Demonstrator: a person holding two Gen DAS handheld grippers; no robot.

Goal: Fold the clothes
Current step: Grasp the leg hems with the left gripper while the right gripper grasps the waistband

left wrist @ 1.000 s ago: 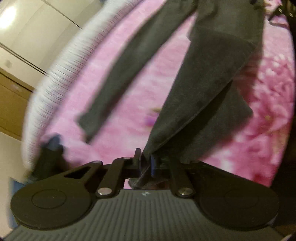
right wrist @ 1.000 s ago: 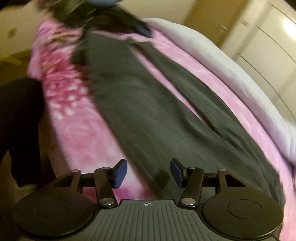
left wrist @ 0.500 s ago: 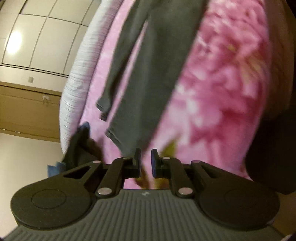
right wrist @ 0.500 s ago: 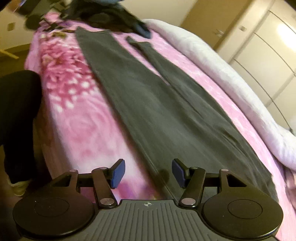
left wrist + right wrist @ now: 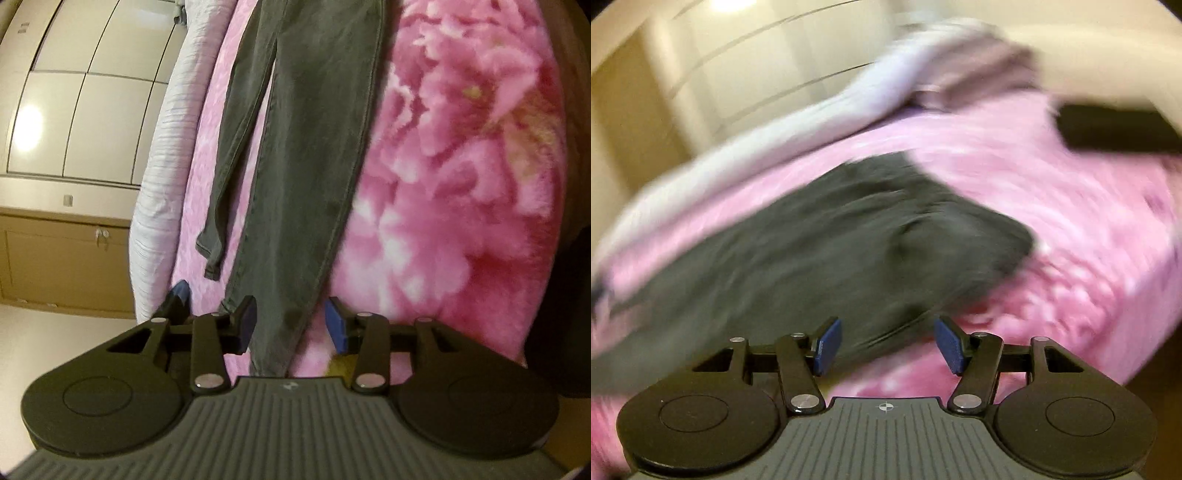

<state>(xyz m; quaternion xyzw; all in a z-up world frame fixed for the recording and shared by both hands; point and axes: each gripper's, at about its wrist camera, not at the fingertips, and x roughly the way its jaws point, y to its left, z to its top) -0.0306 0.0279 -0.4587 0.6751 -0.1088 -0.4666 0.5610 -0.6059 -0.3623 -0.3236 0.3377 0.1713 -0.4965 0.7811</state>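
Dark grey trousers (image 5: pixel 314 147) lie stretched out on a pink flowered blanket (image 5: pixel 461 166). In the left wrist view one leg runs down to my left gripper (image 5: pixel 290 319), and the other, narrower leg lies to its left. The left jaws are opening; the leg's end lies between and under the blue pads (image 5: pixel 338 325), which do not press on it. The right wrist view is blurred. There my right gripper (image 5: pixel 888 345) stands open just above the edge of the trousers' (image 5: pixel 831 240) wide upper part, holding nothing.
A white quilt (image 5: pixel 166 147) runs along the bed's far side, seen also as the white quilt (image 5: pixel 812 122). Pale wardrobe doors (image 5: pixel 92 110) and a wooden cupboard (image 5: pixel 55 258) stand beyond. A dark item (image 5: pixel 1108 129) lies on the blanket (image 5: pixel 1052 203) at the far right.
My left gripper let go of the trouser leg, sank toward the bed and parted its jaws. My right gripper swung fast along the bed and rolled, now over the trousers' wide end.
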